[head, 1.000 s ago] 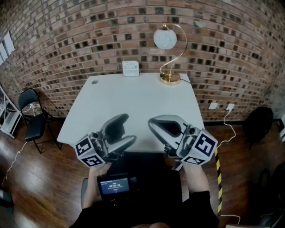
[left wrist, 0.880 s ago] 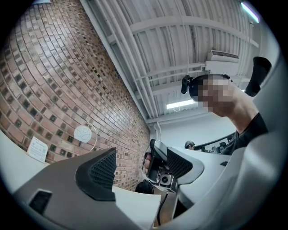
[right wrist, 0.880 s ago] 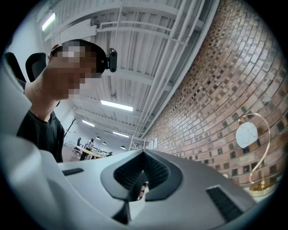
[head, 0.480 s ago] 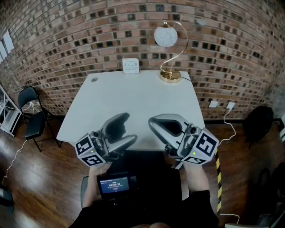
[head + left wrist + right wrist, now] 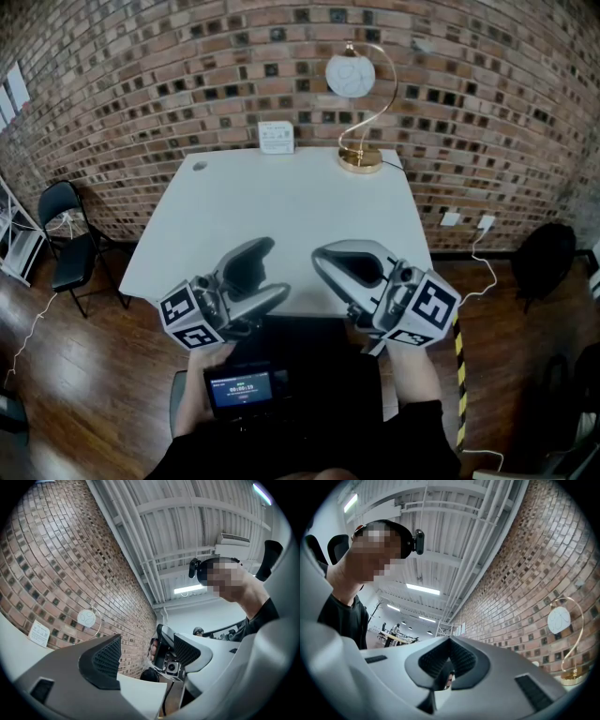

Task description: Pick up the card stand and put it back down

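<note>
wall: brick wall [image 5: 141, 75], runs behind the bench
bench: white bench [image 5: 281, 216], far edge against the wall
chair: black folding chair [image 5: 66, 244], on the wood floor left of the bench
lamp: gold lamp [image 5: 356, 112] with white globe, far right corner of the bench
left tool [image 5: 276, 269]: over the near edge of the bench, jaws apart, nothing between
right tool [image 5: 317, 258]: beside it, jaws together, empty
card stand [image 5: 276, 137]: small, white, upright at the far edge by the wall, left of the lamp, well apart from both tools

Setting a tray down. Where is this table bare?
Bare: the middle and left side of the white rectangular table, from the near edge up to the white card stand and gold curved lamp. Crowded: only that far edge by the brick wall.
</note>
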### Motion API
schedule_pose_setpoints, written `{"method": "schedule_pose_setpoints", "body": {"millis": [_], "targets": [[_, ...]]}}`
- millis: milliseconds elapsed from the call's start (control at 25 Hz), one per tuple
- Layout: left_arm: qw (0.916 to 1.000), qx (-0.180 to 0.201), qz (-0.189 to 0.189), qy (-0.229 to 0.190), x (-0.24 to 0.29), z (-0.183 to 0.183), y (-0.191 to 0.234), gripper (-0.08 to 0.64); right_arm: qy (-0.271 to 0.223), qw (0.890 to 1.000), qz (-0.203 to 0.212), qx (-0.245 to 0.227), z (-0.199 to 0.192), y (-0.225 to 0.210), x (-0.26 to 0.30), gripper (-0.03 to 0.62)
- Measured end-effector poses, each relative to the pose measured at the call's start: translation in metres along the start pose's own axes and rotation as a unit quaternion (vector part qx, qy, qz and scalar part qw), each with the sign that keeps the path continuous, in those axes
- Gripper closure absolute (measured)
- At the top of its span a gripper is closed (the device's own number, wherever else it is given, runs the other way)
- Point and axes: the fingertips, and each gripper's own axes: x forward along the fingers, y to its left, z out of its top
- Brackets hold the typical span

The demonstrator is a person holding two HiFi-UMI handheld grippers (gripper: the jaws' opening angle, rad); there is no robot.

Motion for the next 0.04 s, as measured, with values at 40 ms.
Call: {"method": "schedule_pose_setpoints", "body": {"millis": [40], "targets": [[1.0, 0.0, 0.0, 0.0, 0.0001, 0.0002, 0.0, 0.215, 0.0, 1.0, 0.0, 0.0, 0.0002, -0.0001, 0.0003, 0.578]]}}
